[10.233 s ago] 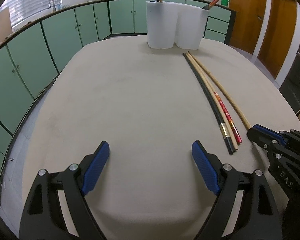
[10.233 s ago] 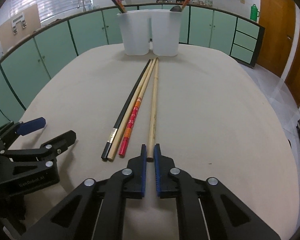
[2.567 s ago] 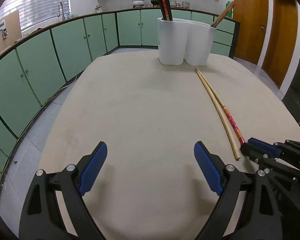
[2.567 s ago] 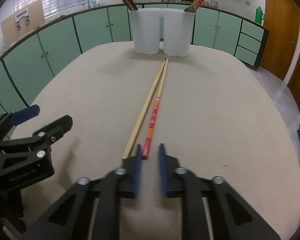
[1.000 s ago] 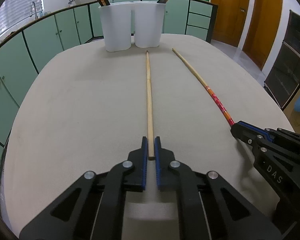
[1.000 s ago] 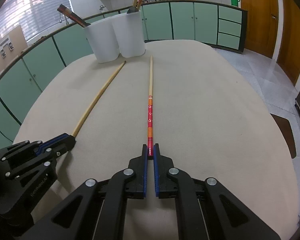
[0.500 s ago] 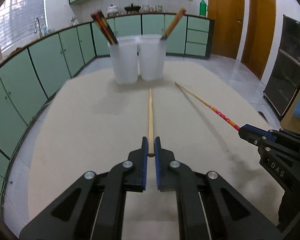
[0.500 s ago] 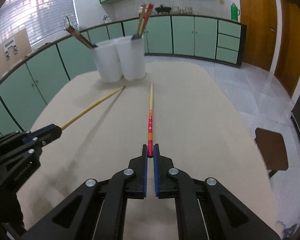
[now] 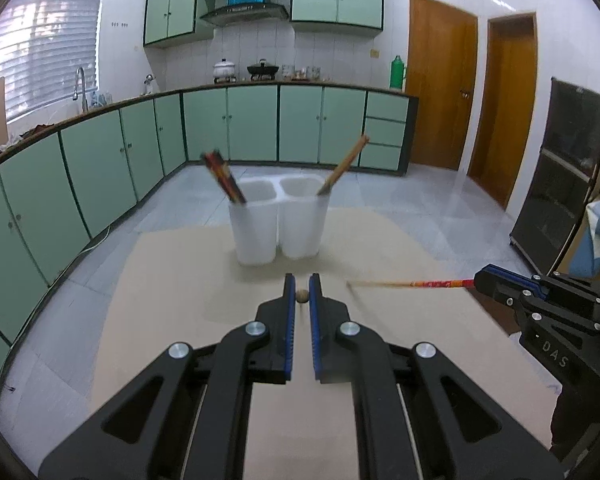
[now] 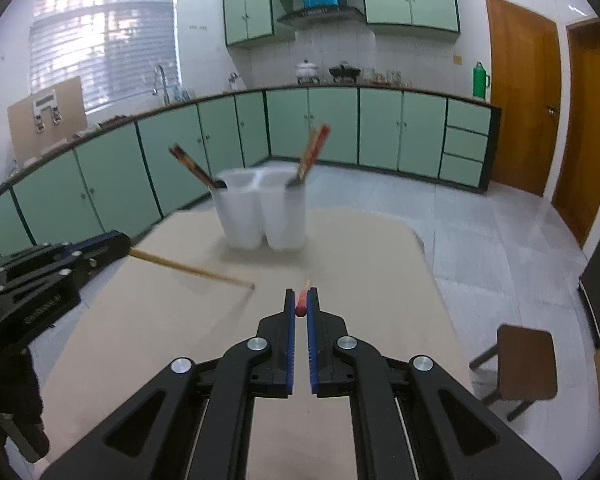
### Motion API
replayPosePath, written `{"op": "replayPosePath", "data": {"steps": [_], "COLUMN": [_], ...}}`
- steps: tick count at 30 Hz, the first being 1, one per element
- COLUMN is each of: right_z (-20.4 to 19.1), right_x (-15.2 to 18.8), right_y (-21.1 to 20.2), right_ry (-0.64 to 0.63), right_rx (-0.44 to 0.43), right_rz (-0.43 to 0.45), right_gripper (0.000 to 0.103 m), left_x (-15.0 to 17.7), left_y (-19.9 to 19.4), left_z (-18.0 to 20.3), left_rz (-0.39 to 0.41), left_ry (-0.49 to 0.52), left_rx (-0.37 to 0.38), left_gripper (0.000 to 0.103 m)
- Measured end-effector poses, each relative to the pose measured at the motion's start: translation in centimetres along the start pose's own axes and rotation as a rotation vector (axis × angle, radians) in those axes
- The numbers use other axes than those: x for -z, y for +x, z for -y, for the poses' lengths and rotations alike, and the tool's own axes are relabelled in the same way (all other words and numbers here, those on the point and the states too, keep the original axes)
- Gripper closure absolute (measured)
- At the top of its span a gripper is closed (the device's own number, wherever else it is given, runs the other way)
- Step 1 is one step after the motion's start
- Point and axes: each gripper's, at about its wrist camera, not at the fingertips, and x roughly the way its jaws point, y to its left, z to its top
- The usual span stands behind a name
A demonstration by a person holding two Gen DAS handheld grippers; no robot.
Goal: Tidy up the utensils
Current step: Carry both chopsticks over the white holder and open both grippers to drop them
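Green-cabinet kitchen (image 9: 100, 152), beige table (image 9: 172, 280), left tongs (image 9: 301, 286) clamping plain chopstick (image 10: 188, 268), right tongs (image 10: 301, 300) clamping red chopstick (image 9: 432, 282).

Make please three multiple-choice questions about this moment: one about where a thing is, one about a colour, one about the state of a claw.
1. Where does the white double holder stand?
A. on the floor
B. on the table, ahead of both claws
C. on the kitchen counter

2. What colour is the patterned end of the chopstick held by the right claw?
A. red
B. blue
C. black

3. In what state is the left claw?
A. wide open, holding nothing
B. shut on a spoon
C. shut on the plain wooden chopstick

Answers: 1 B, the holder sits on the beige table beyond both claws. 2 A, the end beside the right claw is red with markings. 3 C, the stick's round end shows between its jaws.
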Motion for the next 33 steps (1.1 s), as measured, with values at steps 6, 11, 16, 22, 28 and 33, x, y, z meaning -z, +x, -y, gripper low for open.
{"op": "replayPosePath", "data": {"steps": [6, 11, 16, 22, 28, 33], "right_z": [-0.3, -0.5, -0.7, -1.3, -2.1, -2.1], "right_x": [-3.4, -6.0, -8.6, -12.5, -18.0, -22.5], "right_y": [-0.8, -0.5, 0.0, -0.3, 0.2, 2.1], "right_ry": [-0.02, -0.019, -0.033, -0.058, -0.088, -0.079], "right_rx": [-0.053, -0.115, -0.159, -0.202, -0.204, -0.183], "right_rz": [0.029, 0.022, 0.023, 0.065, 0.154, 0.227], "right_gripper": [0.098, 0.098, 0.098, 0.098, 0.098, 0.098], "left_x": [-2.1, -4.2, -5.9, -8.6, -13.7, -17.7], "left_y": [-0.5, -0.8, -0.8, -0.9, -0.3, 1.3], "left_z": [-0.1, -0.2, -0.8, -1.4, -2.1, -2.5], "left_rz": [0.023, 0.051, 0.063, 0.116, 0.212, 0.285], "left_ry": [0.002, 0.018, 0.008, 0.026, 0.026, 0.041], "left_rx": [0.037, 0.06, 0.093, 0.09, 0.063, 0.021], "left_gripper": [0.097, 0.097, 0.097, 0.097, 0.097, 0.097]}}
